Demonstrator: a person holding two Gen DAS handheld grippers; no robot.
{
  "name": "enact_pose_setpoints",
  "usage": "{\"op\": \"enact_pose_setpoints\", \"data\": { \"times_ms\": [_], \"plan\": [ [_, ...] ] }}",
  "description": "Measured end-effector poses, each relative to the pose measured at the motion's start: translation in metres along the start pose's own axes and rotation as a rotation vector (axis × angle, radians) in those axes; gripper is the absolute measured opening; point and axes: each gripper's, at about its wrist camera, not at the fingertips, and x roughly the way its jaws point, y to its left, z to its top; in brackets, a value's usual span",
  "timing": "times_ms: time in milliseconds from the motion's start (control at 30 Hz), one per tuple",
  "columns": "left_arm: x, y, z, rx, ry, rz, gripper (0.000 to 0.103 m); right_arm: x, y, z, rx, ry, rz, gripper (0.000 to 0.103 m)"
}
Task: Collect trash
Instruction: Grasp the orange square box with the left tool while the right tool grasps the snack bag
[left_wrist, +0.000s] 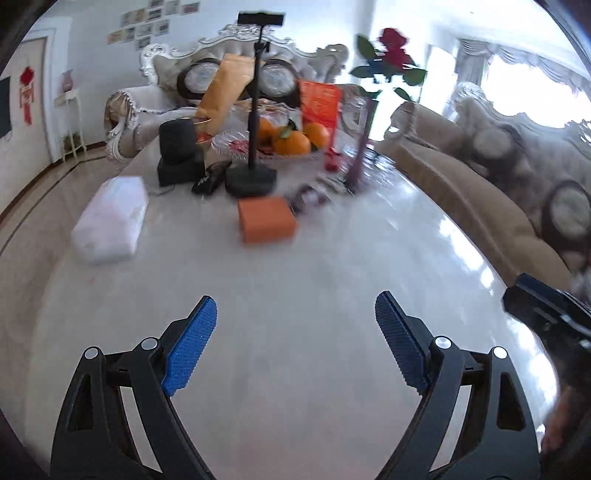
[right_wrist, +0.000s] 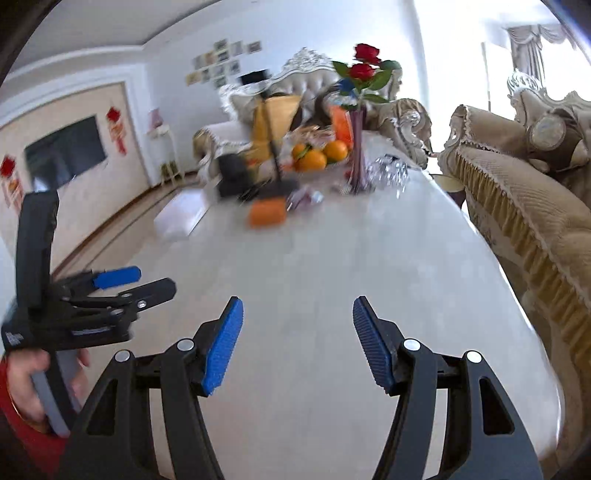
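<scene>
I held my left gripper (left_wrist: 295, 343) and right gripper (right_wrist: 297, 343) spread apart and empty above the bare table (left_wrist: 332, 266), ready to reach the crumpled wrappers (left_wrist: 310, 195) beyond the orange box (left_wrist: 266, 218).

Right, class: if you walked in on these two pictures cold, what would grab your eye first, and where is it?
Probably the bright oranges heaped in a clear glass dish at the far end of the long pale glossy table, with the red roses in a slim purple vase just right of them. Nearer, an orange rectangular box lies mid-table, and both blue-padded grippers, left and right, hang open and empty in front.
</scene>
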Motion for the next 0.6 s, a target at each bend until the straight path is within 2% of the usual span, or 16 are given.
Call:
{"op": "enact_pose_setpoints", "data": {
  "times_ms": [133, 200, 267, 400, 533, 600],
  "plan": [
    [0.076, 0.013, 0.033, -0.074, 0.044, 0.019, 0.085, 0.068, -0.016, 0.054, 0.030, 0.002, -0.008, 0.059],
    [0.105, 0.016, 0.039, -0.089, 0.081, 0.017, 0.085, 0.108, -0.018, 0.082, 0.020, 0.023, -0.028, 0.059],
    [0.130, 0.018, 0.044, -0.099, 0.108, 0.019, 0.085, 0.134, -0.019, 0.096, 0.017, 0.063, -0.033, 0.059],
    [0.153, 0.022, 0.055, -0.110, 0.102, 0.031, 0.085, 0.196, -0.018, 0.121, 0.048, 0.201, -0.004, 0.059],
    [0.170, 0.025, 0.064, -0.101, 0.115, 0.054, 0.086, 0.243, -0.003, 0.136, 0.034, 0.266, -0.003, 0.059],
    [0.177, 0.030, 0.068, -0.123, 0.123, 0.031, 0.086, 0.262, -0.001, 0.139, 0.060, 0.298, 0.007, 0.059]
  ]
}}
